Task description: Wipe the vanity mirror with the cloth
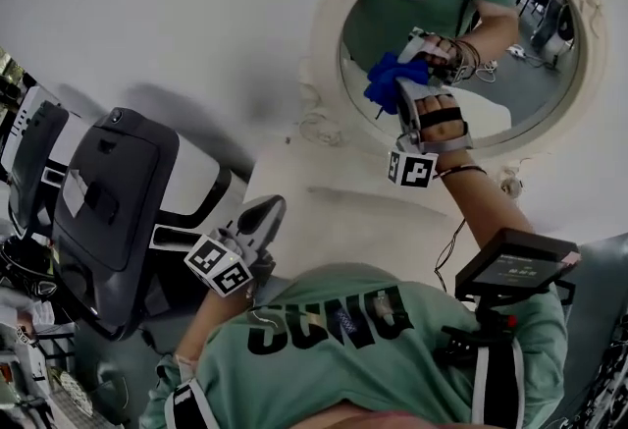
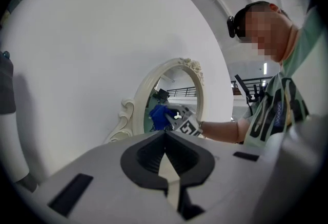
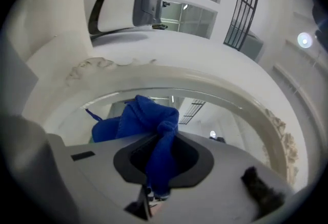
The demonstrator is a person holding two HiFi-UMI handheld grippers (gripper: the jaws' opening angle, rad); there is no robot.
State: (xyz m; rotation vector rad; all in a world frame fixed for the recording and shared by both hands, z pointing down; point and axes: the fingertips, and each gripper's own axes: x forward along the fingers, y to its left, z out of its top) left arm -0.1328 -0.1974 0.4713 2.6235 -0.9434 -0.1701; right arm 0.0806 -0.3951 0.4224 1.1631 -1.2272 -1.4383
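1. An office chair, black and white, stands to the left of the left tool. Only the head view shows it.
2. The left tool is held low over the white surface, well apart from the mirror. Its own view shows the jaws closed together with nothing between them.
3. Ahead and to the right of the left tool, the oval vanity mirror stands upright on the surface against the white wall. Its cream frame is carved.
4. The left tool's view catches the mirror edge-on, with the blue cloth and the right tool at its glass. The head view faces the glass and shows the arm's reflection.
5. The right tool is raised at the left part of the glass, gripping the cloth.
6. In the right tool's view the jaws are clamped on the cloth, which is bunched just ahead of them. The frame curves close in front.
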